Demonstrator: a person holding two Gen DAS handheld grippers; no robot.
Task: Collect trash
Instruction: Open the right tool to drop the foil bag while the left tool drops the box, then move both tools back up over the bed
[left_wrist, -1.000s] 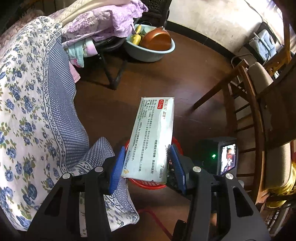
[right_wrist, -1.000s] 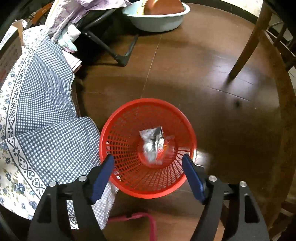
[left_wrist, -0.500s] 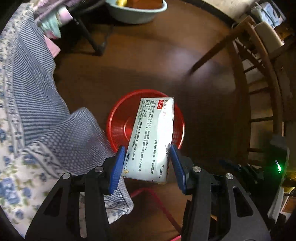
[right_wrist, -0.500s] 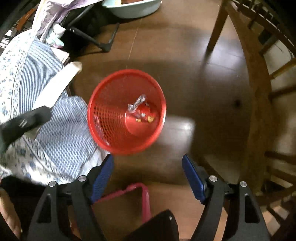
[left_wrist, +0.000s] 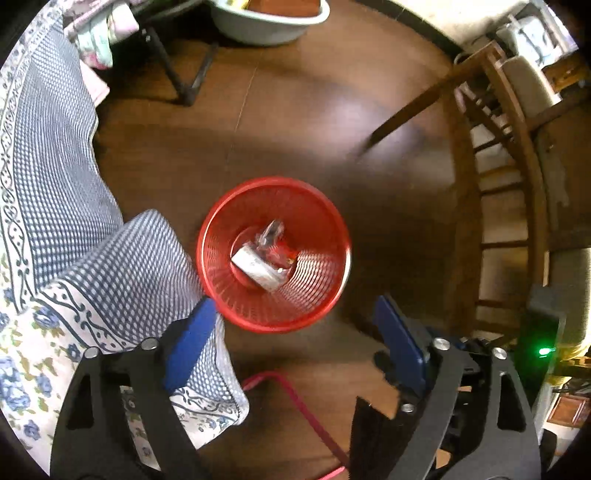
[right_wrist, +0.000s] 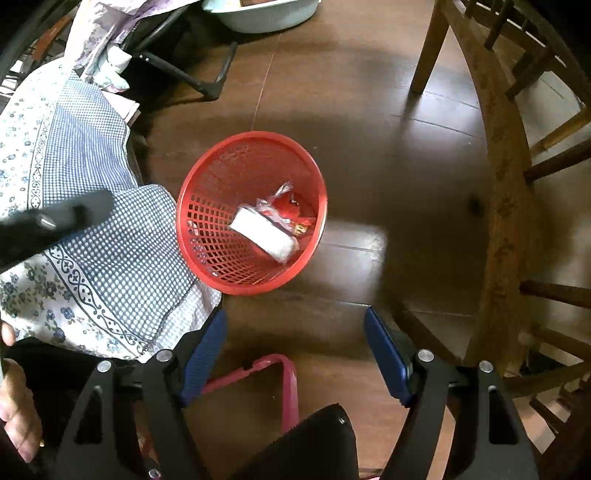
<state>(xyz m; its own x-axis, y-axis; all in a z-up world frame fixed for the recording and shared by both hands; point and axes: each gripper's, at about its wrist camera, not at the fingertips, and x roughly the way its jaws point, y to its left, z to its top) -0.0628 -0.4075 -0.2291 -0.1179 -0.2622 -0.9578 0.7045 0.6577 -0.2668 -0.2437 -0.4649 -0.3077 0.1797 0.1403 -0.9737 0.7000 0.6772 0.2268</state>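
Resting in basket: white box (left_wrist: 258, 266) on a crumpled wrapper (right_wrist: 282, 205), print unreadable
Basket: red mesh (left_wrist: 325, 295), on dark wooden floor (left_wrist: 295, 122)
Left gripper (left_wrist: 291, 345): opening, nothing between
Right gripper (right_wrist: 293, 349): apart, empty
Edge: chair (right_wrist: 506, 192) cut off

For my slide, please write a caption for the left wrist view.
Left gripper opening above the red basket, white box inside.
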